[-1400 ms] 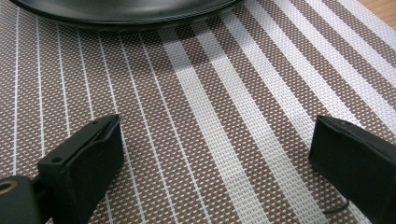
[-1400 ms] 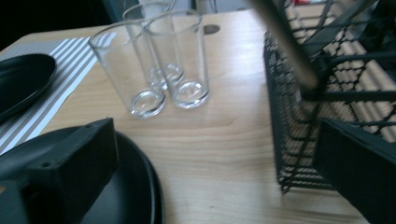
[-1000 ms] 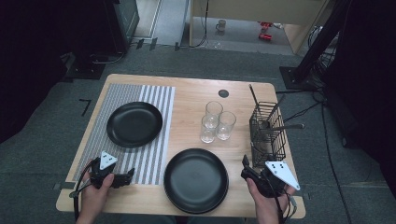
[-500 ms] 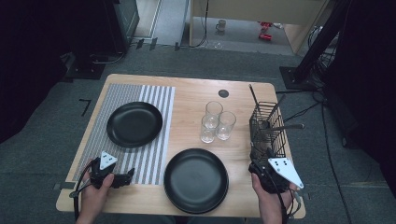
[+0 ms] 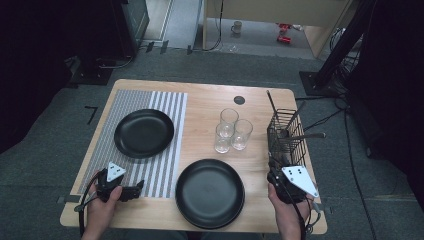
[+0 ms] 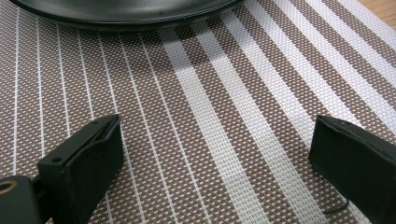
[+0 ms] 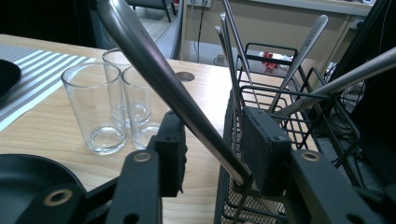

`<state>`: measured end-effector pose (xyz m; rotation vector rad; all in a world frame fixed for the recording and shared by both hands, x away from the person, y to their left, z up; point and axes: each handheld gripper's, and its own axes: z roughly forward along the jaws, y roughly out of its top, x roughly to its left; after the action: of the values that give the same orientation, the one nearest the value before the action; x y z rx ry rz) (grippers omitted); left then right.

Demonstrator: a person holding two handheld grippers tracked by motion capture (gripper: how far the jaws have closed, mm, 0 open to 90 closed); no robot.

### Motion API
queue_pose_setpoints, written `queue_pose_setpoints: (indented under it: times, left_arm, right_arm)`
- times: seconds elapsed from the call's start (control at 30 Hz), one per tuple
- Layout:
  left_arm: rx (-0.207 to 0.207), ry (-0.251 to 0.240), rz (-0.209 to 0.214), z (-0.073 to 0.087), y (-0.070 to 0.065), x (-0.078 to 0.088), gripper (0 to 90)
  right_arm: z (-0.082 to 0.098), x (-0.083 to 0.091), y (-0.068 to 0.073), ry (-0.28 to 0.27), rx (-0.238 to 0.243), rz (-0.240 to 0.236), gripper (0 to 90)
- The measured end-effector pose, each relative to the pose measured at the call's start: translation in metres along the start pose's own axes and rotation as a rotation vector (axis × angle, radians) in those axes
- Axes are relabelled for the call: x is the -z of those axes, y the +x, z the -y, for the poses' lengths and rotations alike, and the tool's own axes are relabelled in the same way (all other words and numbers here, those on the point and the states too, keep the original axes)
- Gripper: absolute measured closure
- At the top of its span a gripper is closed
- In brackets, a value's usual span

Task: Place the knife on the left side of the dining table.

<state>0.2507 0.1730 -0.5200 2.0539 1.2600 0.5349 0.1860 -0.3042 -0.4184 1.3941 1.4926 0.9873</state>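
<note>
The right gripper's [image 7: 210,144] fingers have just been closing around a slanting silver metal utensil handle [image 7: 159,79], which is seen between them but not yet pressed by both pads. The handle rises from the black wire cutlery basket [image 5: 286,137] at the wooden counter's [image 5: 205,107] right edge. Three clear drinking glasses [image 5: 231,131] stand nearby. The left gripper's [image 6: 215,154] fingers are held wide open, empty, over the brown-and-white striped woven placemat [image 6: 210,107].

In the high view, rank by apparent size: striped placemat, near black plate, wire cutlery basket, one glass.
1. striped placemat
2. near black plate
3. wire cutlery basket
4. one glass

The plate lies nearer the camera, though the order looks clear anyway.
</note>
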Motion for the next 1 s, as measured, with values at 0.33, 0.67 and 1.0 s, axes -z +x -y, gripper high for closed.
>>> queue_pose_setpoints:
  times: [0.33, 0.67, 1.0]
  left_arm:
    - [-0.001, 0.000, 0.000, 0.0000, -0.0001, 0.0001, 3.4]
    - [0.000, 0.000, 0.000, 0.0000, 0.0000, 0.0000, 3.4]
    - [0.000, 0.000, 0.000, 0.0000, 0.0000, 0.0000, 3.3]
  right_arm:
    - [0.0012, -0.0024, -0.0023, -0.006, 0.039, -0.020, 70.9]
    - [-0.0009, -0.0040, -0.0054, -0.019, 0.047, -0.012, 72.9]
    - [-0.0027, -0.0034, -0.0084, -0.046, 0.105, 0.035, 76.8]
